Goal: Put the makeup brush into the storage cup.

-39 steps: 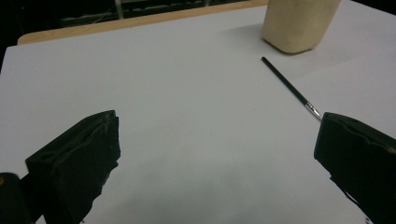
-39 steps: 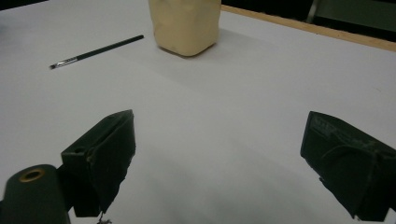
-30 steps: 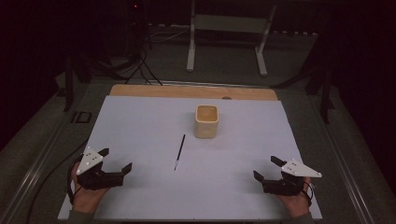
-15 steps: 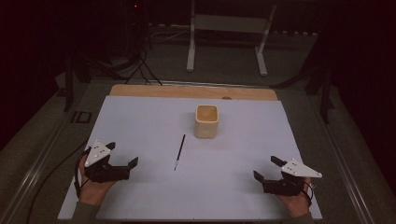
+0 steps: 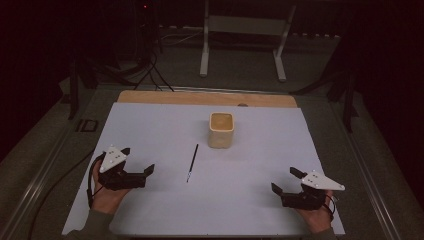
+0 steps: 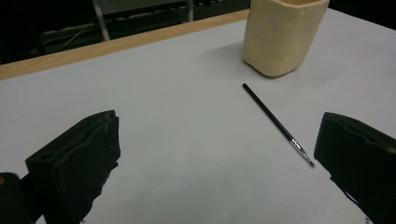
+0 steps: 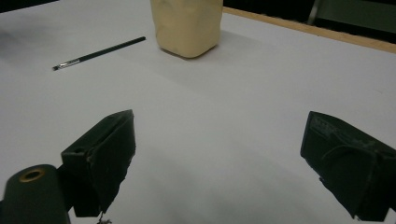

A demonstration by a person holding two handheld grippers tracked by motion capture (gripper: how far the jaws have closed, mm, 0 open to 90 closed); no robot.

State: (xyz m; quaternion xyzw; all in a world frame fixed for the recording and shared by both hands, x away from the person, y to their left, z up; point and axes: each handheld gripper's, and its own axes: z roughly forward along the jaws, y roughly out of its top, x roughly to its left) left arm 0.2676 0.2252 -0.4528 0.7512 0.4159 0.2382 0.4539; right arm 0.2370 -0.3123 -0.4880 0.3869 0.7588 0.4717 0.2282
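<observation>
A thin black paintbrush (image 5: 192, 162) lies flat on the white sheet (image 5: 160, 125), bristle end toward me. Just beyond it stands a cream square cup (image 5: 221, 130), upright. My left gripper (image 5: 137, 160) is open, low over the sheet to the left of the brush, and holds nothing. Its own view has the brush (image 6: 275, 122) close to the right jaw and the cup (image 6: 282, 35) behind. Near the sheet's front right corner my right gripper (image 5: 283, 179) is open and holds nothing. From there the brush (image 7: 98, 53) and the cup (image 7: 188, 25) lie farther off.
A wooden strip (image 5: 207, 98) borders the sheet's far edge. Behind the table stand a metal frame (image 5: 245, 30) and cables (image 5: 150, 70) on the dark floor. A small black object (image 5: 86, 125) lies left of the sheet.
My left gripper has moved right and a little forward, nearer the brush. The right gripper, brush and cup have stayed put.
</observation>
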